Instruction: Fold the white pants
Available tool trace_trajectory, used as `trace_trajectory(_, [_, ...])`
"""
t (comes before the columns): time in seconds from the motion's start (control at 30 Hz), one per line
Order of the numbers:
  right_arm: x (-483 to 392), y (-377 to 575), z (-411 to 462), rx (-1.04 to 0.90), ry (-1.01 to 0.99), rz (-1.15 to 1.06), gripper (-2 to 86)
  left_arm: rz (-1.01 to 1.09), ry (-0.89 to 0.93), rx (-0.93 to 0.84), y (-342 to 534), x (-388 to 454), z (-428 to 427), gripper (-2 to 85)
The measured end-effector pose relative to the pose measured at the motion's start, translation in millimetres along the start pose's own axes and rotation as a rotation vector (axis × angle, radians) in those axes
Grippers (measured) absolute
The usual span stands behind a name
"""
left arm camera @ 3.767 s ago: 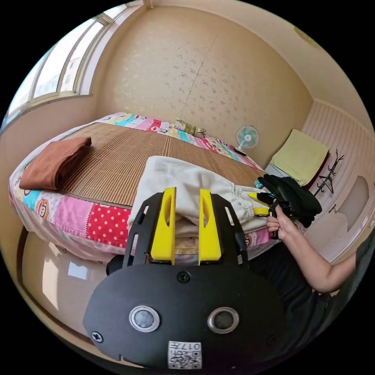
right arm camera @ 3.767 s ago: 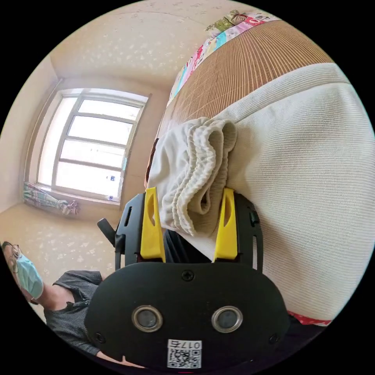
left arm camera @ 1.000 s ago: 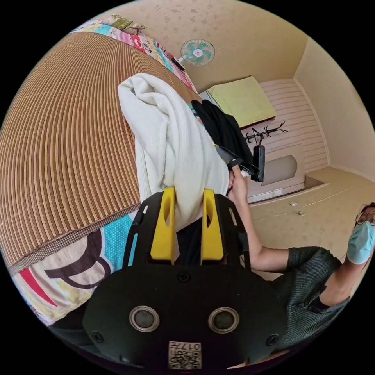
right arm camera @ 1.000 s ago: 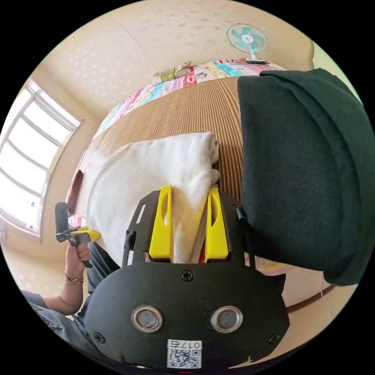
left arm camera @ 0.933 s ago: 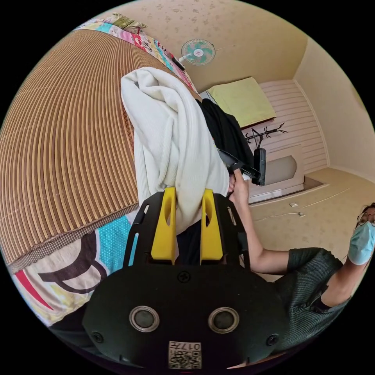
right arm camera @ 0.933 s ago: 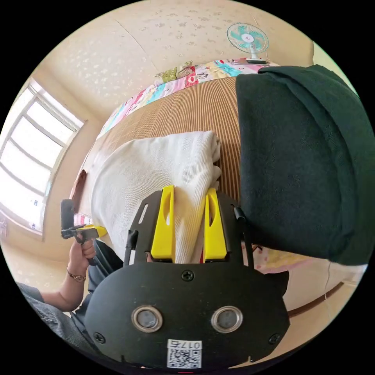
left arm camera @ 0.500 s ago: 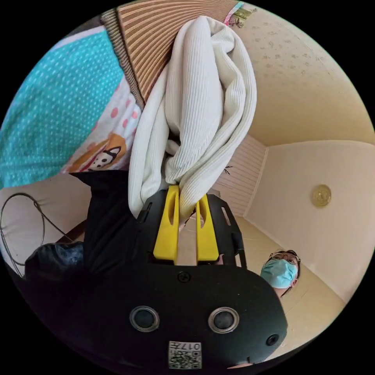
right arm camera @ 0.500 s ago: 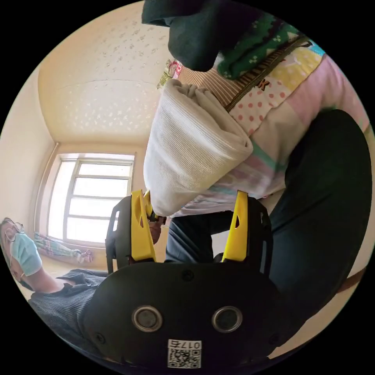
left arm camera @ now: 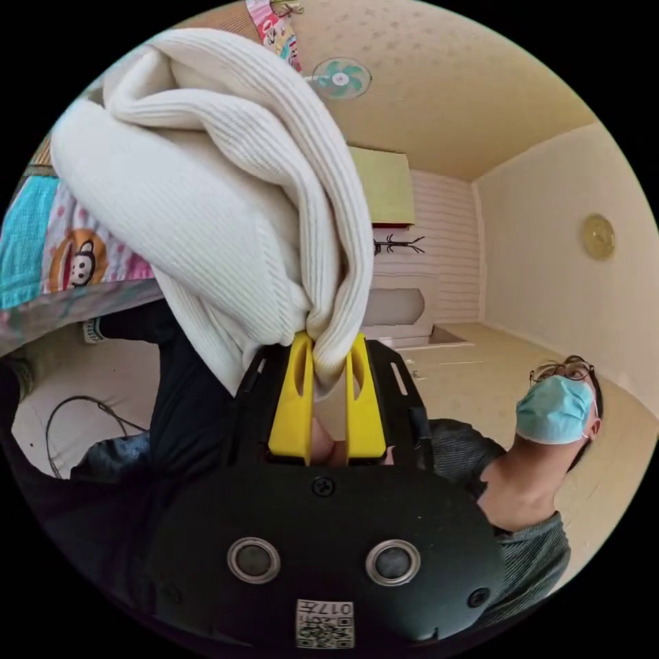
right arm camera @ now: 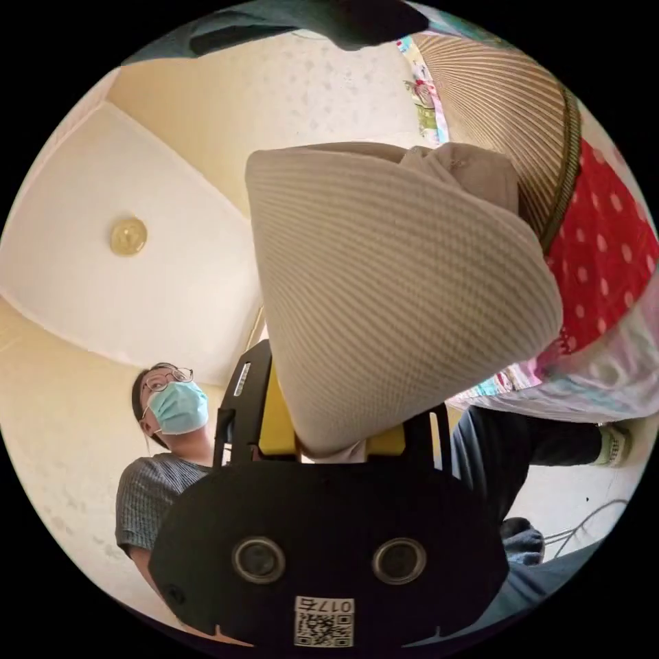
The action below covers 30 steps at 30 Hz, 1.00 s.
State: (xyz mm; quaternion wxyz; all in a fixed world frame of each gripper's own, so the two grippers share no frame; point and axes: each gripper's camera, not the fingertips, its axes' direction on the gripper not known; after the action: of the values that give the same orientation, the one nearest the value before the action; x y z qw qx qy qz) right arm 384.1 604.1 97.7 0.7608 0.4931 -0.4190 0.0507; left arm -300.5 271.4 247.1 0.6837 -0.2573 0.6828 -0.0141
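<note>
L gripper (left arm camera: 327, 357): my jaws are clamped on a bunched fold of the white pants (left arm camera: 206, 178); the bundle rises straight ahead of the jaws and spreads to their left, thick and multi-layered. So I judge folding mostly done; what's left is carrying or setting the bundle down flat and neat, maybe one last tidy. Beyond it on the left, the cartoon-print bedsheet (left arm camera: 68, 257); past the bundle, a fan (left arm camera: 341, 77) and a coat rack (left arm camera: 398, 244); at right, the person (left arm camera: 542, 439).

R gripper (right arm camera: 336, 439): the pants (right arm camera: 391, 288) drape right over my jaws and hide them, so can't tell grip. At left the person (right arm camera: 161, 439); at right, the striped mat (right arm camera: 508, 117) and bed edge sit close, and may snag the bundle.
</note>
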Motion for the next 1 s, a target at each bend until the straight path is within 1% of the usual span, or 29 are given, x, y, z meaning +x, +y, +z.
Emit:
trace_trajectory(0.07, [-35,-16,7,-0.031,-0.033,-0.117,13.4,0.181,0.005,0.003,8,48,2,9.2])
trace_trajectory(0.13, [-76,-41,10,-0.052,-0.058,-0.236,12.9,0.295,0.01,0.01,14,79,3,9.9])
trace_trajectory(0.17, [-107,-60,12,-0.068,-0.064,-0.33,12.7,0.342,-0.012,0.011,17,93,4,10.0])
trace_trajectory(0.2, [-140,-79,13,-0.084,-0.06,-0.435,12.6,0.362,-0.024,0.011,18,99,5,10.0])
trace_trajectory(0.23, [-157,-89,12,-0.085,-0.053,-0.485,12.6,0.384,-0.056,0.001,19,107,7,10.1])
trace_trajectory(0.3, [-228,-123,4,-0.035,0.018,-0.655,12.7,0.382,-0.089,-0.023,19,111,12,10.2])
trace_trajectory(0.4, [-300,-163,-22,0.037,0.142,-0.827,13.0,0.341,-0.048,-0.031,19,104,16,10.5])
trace_trajectory(0.47, [-327,-189,-52,0.101,0.215,-0.816,13.4,0.292,-0.03,-0.016,21,92,16,10.5])
trace_trajectory(0.53, [-339,-210,-94,0.193,0.319,-0.732,13.6,0.249,-0.04,-0.007,21,81,16,10.4])
trace_trajectory(0.6, [-330,-221,-168,0.362,0.498,-0.51,13.5,0.204,-0.041,0.0,20,68,16,10.2])
trace_trajectory(0.63, [-325,-218,-187,0.415,0.564,-0.45,13.4,0.183,-0.028,0.008,18,59,15,10.2])
trace_trajectory(0.67, [-312,-209,-224,0.504,0.737,-0.305,13.2,0.164,-0.019,0.02,15,52,14,10.1])
trace_trajectory(0.7, [-294,-194,-259,0.593,0.945,-0.087,12.8,0.155,-0.019,0.026,13,48,14,10.0])
trace_trajectory(0.73, [-285,-183,-274,0.626,1.016,0.008,12.5,0.136,-0.024,0.04,9,41,12,9.7])
trace_trajectory(0.77, [-274,-160,-293,0.664,0.948,-0.003,11.9,0.117,-0.031,0.053,4,34,10,9.5])
trace_trajectory(0.8, [-268,-137,-300,0.704,0.874,-0.069,11.6,0.11,-0.032,0.058,1,31,9,9.5])
trace_trajectory(0.87, [-264,-104,-295,0.752,0.819,-0.162,10.5,0.093,-0.046,0.076,-10,20,1,9.4])
trace_trajectory(0.93, [-263,-70,-277,0.803,0.842,-0.238,8.6,0.085,-0.091,0.095,-18,13,-9,9.3])
trace_trajectory(1.0, [-256,-19,-242,0.915,0.938,-0.312,3.8,0.089,-0.173,0.13,-23,7,-25,9.2])
